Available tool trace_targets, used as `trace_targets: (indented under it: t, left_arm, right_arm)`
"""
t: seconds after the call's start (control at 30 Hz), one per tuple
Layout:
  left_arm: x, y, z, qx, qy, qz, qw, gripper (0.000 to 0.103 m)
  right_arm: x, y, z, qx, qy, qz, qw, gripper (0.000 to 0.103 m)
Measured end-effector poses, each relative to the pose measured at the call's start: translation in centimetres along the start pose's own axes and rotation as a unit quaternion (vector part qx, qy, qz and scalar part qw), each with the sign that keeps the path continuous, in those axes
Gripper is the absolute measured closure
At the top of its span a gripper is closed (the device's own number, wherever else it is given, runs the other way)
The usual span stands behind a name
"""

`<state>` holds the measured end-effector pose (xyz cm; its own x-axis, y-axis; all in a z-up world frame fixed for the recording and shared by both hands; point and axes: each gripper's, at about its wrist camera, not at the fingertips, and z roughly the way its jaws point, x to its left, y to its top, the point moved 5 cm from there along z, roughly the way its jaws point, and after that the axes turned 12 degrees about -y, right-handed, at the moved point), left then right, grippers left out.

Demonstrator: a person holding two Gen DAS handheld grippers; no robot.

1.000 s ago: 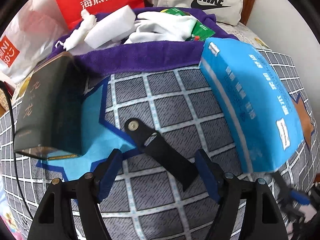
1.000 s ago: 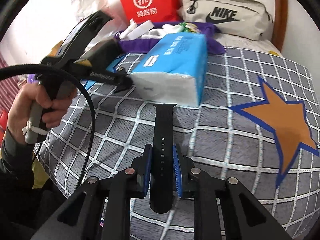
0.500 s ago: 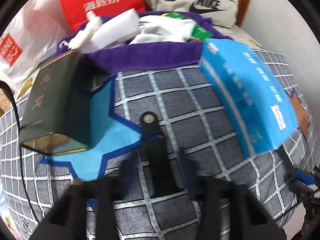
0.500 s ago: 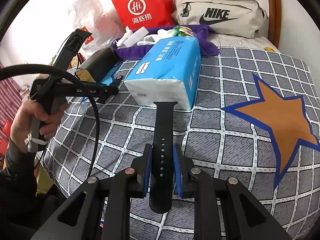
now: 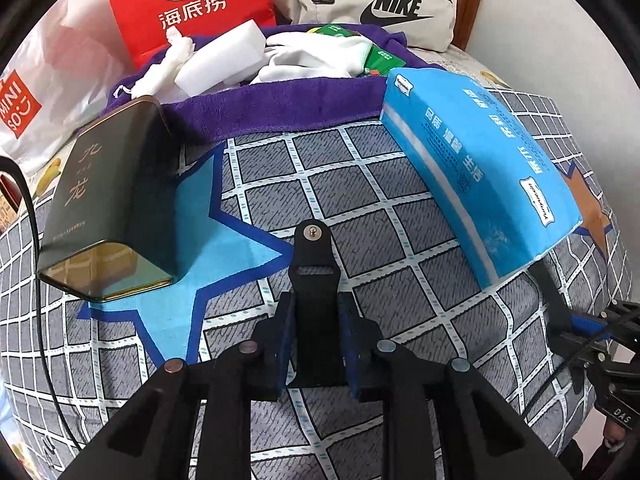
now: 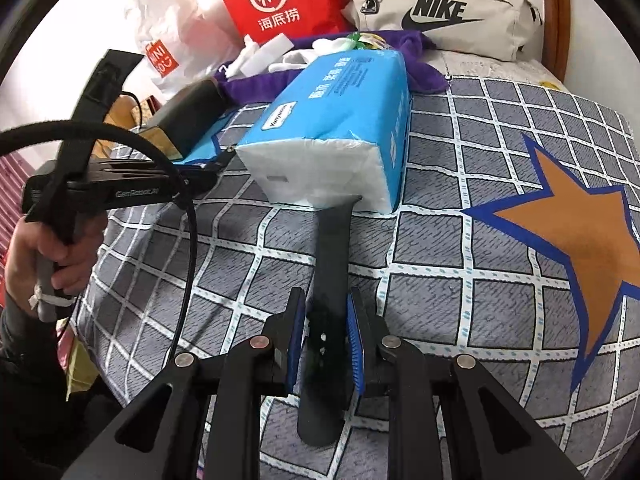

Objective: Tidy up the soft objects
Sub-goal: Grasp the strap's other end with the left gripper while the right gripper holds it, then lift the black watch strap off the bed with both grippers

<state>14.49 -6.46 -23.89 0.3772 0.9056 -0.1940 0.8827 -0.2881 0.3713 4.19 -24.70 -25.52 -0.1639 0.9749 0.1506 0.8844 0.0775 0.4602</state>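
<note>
Two black watch-strap pieces are held over the grey checked bedspread. My left gripper is shut on the short strap piece, whose end with a metal stud points away from me. My right gripper is shut on the long holed strap piece, whose far tip touches a blue tissue pack. In the right wrist view the left gripper shows at the left, held by a hand. The right gripper's tip shows at the right edge of the left wrist view.
The blue tissue pack lies right of centre, a dark tin box at the left. Behind them a purple towel bears white cloths and a white block. A red bag, a beige Nike bag and a white plastic bag line the back.
My left gripper has gone from open around the slanted short strap piece to shut on it, and the piece now points straight ahead. The right gripper still grips its strap piece.
</note>
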Motion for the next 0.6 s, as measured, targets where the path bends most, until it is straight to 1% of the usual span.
trace_targets:
  t: [0.1, 0.17, 0.23, 0.27, 0.3, 0.37, 0.43, 0.6]
  left_arm:
    - [0.0, 0.0, 0.1, -0.004, -0.002, 0.001, 1.0000, 0.081]
    - [0.0, 0.1, 0.2, -0.003, -0.001, 0.002, 1.0000, 0.081]
    - [-0.1, 0.1, 0.2, -0.003, 0.000, 0.002, 1.0000, 0.081]
    - [-0.1, 0.1, 0.2, -0.004, -0.001, 0.002, 1.0000, 0.081]
    - [-0.1, 0.0, 0.2, -0.006, -0.002, 0.000, 1.0000, 0.081]
    - [0.0, -0.1, 0.1, -0.010, -0.003, -0.001, 0.9999, 0.081]
    - [0.0, -0.1, 0.1, -0.012, -0.002, 0.000, 0.9999, 0.081]
    - [0.0, -0.1, 0.0, -0.016, -0.007, -0.006, 0.9998, 0.081]
  right_arm:
    - [0.2, 0.2, 0.2, 0.000, -0.004, -0.003, 1.000, 0.080]
    - [0.5, 0.3, 0.3, -0.001, 0.007, -0.007, 1.000, 0.070]
    - [0.9, 0.4, 0.3, -0.002, 0.037, -0.004, 0.999, 0.047]
    - [1.2, 0.4, 0.3, -0.004, 0.048, -0.007, 0.999, 0.042]
    - [1.4, 0.3, 0.3, -0.007, 0.049, -0.013, 0.999, 0.037]
    - [2.0, 0.2, 0.4, -0.017, 0.035, -0.028, 0.999, 0.035]
    - [2.5, 0.1, 0.4, -0.024, 0.034, -0.039, 0.998, 0.027]
    - [2.4, 0.0, 0.3, -0.036, 0.039, -0.031, 0.998, 0.026]
